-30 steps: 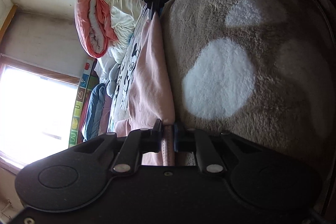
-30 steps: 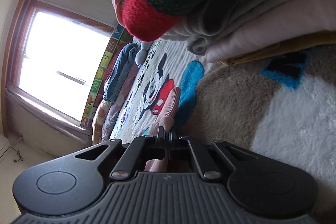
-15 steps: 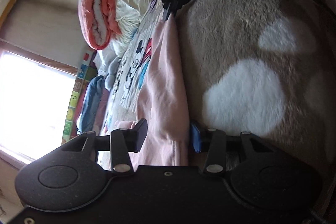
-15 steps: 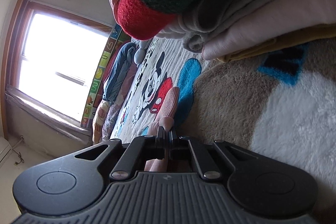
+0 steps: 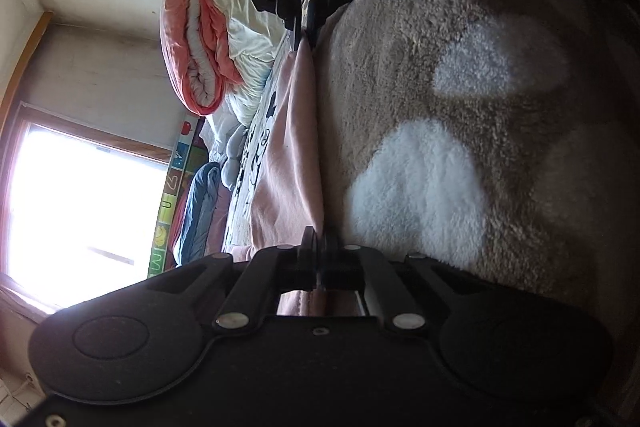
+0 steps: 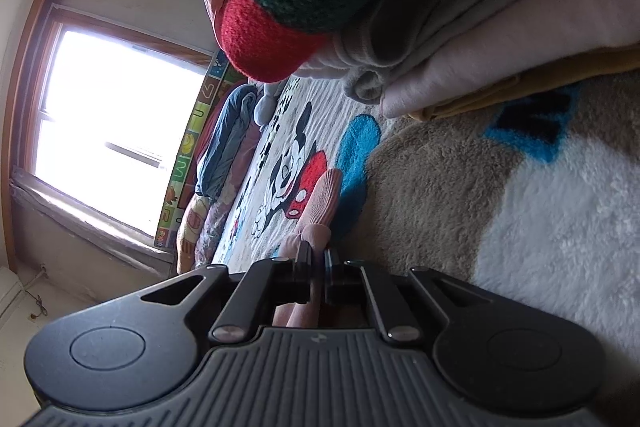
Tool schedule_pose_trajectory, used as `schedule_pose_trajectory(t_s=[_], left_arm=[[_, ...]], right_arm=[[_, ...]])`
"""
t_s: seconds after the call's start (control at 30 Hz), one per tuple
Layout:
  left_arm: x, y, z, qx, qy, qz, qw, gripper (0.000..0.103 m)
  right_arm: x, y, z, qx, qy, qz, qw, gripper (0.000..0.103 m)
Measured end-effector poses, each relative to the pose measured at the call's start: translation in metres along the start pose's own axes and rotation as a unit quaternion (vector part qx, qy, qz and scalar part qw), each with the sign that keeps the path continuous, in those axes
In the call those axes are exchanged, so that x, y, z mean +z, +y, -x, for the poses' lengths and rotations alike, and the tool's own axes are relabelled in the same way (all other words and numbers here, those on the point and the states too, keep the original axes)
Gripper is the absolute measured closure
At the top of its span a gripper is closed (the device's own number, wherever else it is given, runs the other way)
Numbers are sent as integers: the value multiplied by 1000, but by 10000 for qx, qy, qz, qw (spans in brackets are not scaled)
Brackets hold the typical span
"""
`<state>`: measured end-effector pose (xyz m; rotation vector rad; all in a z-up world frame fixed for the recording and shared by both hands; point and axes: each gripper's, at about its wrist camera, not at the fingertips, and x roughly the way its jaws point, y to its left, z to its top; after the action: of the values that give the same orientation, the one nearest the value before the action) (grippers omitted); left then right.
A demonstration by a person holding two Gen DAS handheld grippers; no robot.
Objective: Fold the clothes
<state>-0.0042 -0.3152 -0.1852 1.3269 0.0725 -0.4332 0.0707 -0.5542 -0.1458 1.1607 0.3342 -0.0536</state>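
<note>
Both claws clamped on pink garment (image 5: 286, 163): left claw (image 5: 318, 247), right claw (image 6: 316, 255). Fold looks mid-way; folded pile (image 6: 500, 23) waits nearby on blanket (image 6: 460, 195).

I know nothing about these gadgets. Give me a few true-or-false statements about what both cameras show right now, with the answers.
1. The left gripper is shut on the pink garment. True.
2. The right gripper hangs open, holding nothing. False: it is shut on pink cloth too.
3. The garment lies on a bare wooden floor. False: it lies on a fluffy brown and white blanket.
4. A stack of folded clothes sits on the blanket. True.
5. The window is dark. False: it glares with daylight.
</note>
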Motion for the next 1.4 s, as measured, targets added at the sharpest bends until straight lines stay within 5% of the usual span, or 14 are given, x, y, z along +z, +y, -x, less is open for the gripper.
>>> schedule_pose_trajectory(t_s=[0.1,0.17,0.27,0.4,0.47,0.53,0.6,0.8,0.93,1.1,1.17,1.27,1.4], left_arm=[[-1,-2,3,-29,1,-2,10000,103],[-1,-1,3,-46,-5,16,10000,103],[-2,0,3,-47,-25,45,10000,103],[-4,5,2,-66,-46,62,9999,103],[-3,6,0,-79,-48,71,9999,103],[-3,8,-1,-119,-47,112,9999,103],[-3,11,-4,-152,-49,158,9997,103],[-5,22,-14,-153,-68,214,9996,103],[-4,26,-19,-126,-60,219,9997,103],[-4,26,-24,-120,-48,227,9997,103],[-3,27,-26,-126,-37,231,9996,103],[-5,28,-31,-142,-29,239,9996,103],[-8,35,-40,-176,-42,258,9995,103]], right_arm=[[-9,21,20,-324,-228,623,9973,71],[-20,42,37,-450,-372,1298,9898,71],[-41,78,52,158,-334,2337,9716,71],[-74,103,21,1158,1060,2694,9502,71],[-91,108,1,900,1498,2848,9425,73],[-100,101,-15,20,1679,3034,9380,75],[-92,86,-15,-340,1612,2901,9427,103],[-68,71,11,-692,879,2499,9618,101],[-65,78,13,-474,546,2539,9645,67],[-56,85,-32,-269,800,2606,9618,67],[-46,77,-43,-519,805,2411,9658,68],[-26,61,-42,-834,595,1939,9757,84],[-17,59,-34,-1206,160,2008,9721,87]])
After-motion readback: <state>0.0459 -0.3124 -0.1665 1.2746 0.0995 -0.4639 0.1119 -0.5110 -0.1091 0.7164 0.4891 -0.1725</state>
